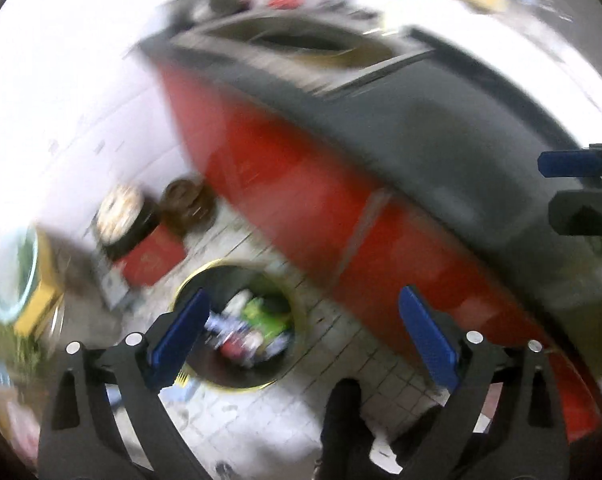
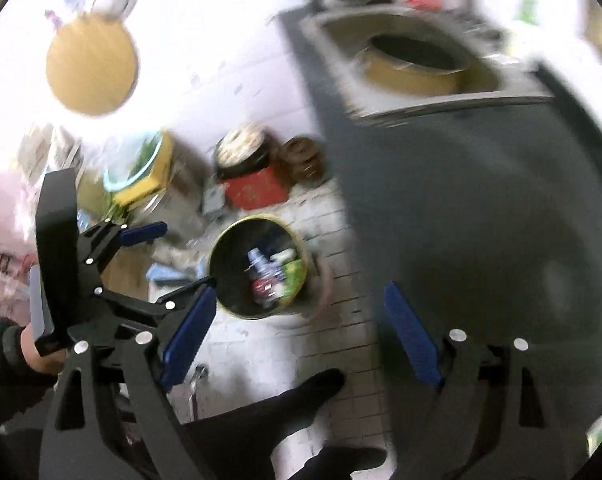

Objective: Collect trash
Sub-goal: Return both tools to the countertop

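A round bin with a gold rim stands on the tiled floor, with several colourful wrappers and packets inside; it also shows in the right wrist view. My left gripper is open and empty, held above the bin beside the counter. My right gripper is open and empty, above the floor right of the bin. The left gripper shows at the left of the right wrist view, and the right gripper's fingers at the right edge of the left wrist view. Both views are motion-blurred.
A dark counter with a red front runs along the right, with a sink holding a round basin. A red box, round tins and a yellow box sit on the floor behind the bin. My shoes are below.
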The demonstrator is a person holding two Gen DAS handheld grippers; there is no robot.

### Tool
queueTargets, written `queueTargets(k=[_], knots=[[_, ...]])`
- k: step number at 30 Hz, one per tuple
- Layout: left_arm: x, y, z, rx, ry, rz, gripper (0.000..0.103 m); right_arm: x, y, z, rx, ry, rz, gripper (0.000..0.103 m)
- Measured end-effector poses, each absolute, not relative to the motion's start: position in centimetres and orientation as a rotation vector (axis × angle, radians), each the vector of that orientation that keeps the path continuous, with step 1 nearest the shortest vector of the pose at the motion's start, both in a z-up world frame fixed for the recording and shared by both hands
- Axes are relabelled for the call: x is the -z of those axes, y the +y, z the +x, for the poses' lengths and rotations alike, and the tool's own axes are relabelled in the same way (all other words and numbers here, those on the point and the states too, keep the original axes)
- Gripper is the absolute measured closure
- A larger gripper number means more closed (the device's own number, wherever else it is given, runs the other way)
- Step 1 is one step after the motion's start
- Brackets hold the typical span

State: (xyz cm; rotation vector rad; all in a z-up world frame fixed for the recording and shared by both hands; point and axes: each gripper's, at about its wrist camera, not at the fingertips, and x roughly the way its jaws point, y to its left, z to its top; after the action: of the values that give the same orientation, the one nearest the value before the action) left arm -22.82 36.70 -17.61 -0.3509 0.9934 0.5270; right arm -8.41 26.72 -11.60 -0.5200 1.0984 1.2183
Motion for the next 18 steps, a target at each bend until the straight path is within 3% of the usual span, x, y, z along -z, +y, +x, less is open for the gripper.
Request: queueTargets(k=[10, 18], knots=[[8.2, 19.5, -7.1, 0.014, 0.857, -0.119, 0.01, 3.0, 3.4, -2.0, -0.821, 0.957, -0.3, 0.017], [5.5, 5.1, -1.2, 0.341, 0.819, 0.04, 0.01, 0.7, -14.2, -1.1, -0.539, 0.897, -0.177, 0.017]])
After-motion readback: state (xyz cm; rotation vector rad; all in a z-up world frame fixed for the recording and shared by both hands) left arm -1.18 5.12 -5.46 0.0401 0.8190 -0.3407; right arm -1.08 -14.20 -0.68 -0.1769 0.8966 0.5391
